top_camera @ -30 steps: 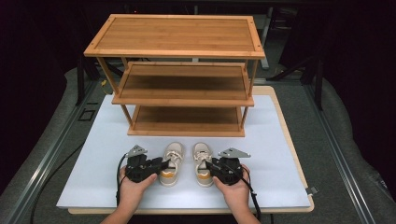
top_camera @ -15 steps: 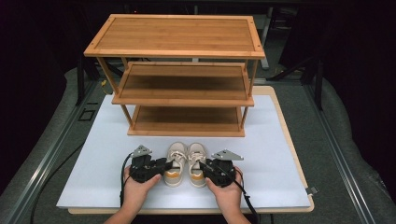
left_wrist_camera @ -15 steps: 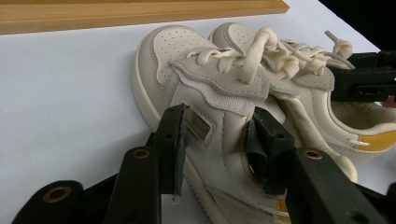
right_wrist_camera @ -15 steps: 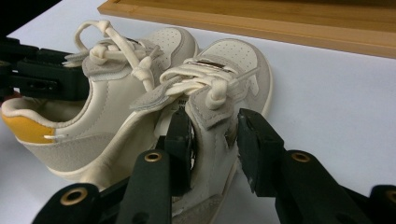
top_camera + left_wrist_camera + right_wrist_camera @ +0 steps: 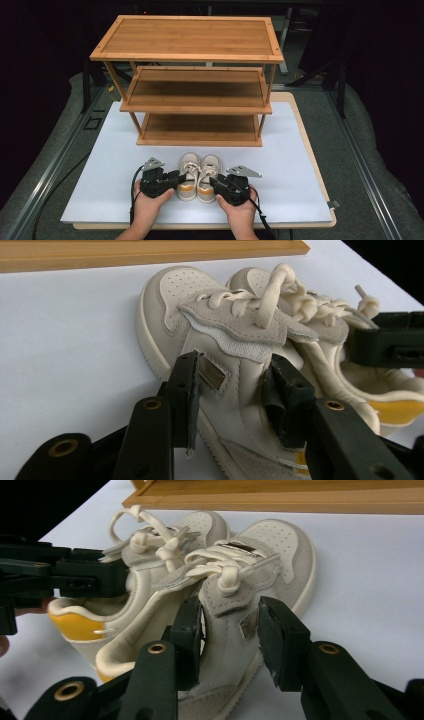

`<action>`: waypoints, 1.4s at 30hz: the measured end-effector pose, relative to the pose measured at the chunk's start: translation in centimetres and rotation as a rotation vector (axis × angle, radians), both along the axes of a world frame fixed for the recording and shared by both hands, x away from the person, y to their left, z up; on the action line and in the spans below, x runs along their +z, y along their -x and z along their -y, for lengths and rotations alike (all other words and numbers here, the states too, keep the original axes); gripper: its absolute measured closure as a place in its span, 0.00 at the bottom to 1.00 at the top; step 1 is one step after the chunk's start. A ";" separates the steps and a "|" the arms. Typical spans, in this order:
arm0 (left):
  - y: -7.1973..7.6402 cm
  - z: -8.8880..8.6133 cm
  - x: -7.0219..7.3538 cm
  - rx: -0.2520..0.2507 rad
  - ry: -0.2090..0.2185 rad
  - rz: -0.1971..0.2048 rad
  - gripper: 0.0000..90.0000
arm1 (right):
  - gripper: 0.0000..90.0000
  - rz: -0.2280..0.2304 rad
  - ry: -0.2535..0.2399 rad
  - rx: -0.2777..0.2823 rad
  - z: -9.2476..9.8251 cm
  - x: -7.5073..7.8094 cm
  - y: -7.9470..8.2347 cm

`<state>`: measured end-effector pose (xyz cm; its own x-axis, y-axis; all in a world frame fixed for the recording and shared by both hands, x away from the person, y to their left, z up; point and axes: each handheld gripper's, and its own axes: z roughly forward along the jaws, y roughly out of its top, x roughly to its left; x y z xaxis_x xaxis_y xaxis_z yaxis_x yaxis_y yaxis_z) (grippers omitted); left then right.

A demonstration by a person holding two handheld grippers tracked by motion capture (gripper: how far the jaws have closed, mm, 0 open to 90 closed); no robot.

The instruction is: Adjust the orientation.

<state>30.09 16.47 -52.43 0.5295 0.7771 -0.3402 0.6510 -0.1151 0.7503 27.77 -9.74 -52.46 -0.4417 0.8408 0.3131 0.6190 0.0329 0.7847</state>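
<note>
two shoes, the left shoe [image 5: 189, 175] and the right shoe [image 5: 207, 176], stand side by side touching near the bench's [image 5: 310, 170] front edge, toes toward the shelf rack [image 5: 192, 100], which stands behind them toward the back edge.

Shoes [image 5: 200, 177]: two, cream with yellow heels
Shelf rack [image 5: 192, 75]: one, three tiers
Grippers: two, left gripper [image 5: 172, 178], right gripper [image 5: 214, 182]
White mat [image 5: 100, 190]: one

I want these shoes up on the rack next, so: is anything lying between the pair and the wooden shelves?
Nothing visible does. The two shoes sit side by side on the white mat, toes toward the rack, with bare mat between them and its bottom shelf. All three shelves look bare. The left gripper and right gripper flank the pair from the near side.
</note>
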 end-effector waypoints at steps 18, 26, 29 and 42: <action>-0.7 0.3 -0.3 0.003 0.050 -0.011 0.65 | 0.67 0.023 0.023 -0.020 0.5 -0.1 -0.5; -0.1 0.3 -0.9 0.032 0.100 0.021 0.55 | 0.58 0.038 -0.003 -0.038 0.4 -0.6 -0.2; 0.1 0.2 -1.2 0.048 0.123 0.038 0.55 | 0.57 0.044 -0.009 -0.041 0.3 -0.6 -0.2; 0.9 1.0 -1.5 0.132 0.138 0.095 0.64 | 0.68 0.043 -0.054 -0.089 0.3 -0.9 0.1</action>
<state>29.15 15.47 -53.98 0.4608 0.7915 -0.4015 0.5791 0.0746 0.8118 27.64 -10.02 -53.38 -0.3800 0.8596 0.3417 0.5834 -0.0640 0.8097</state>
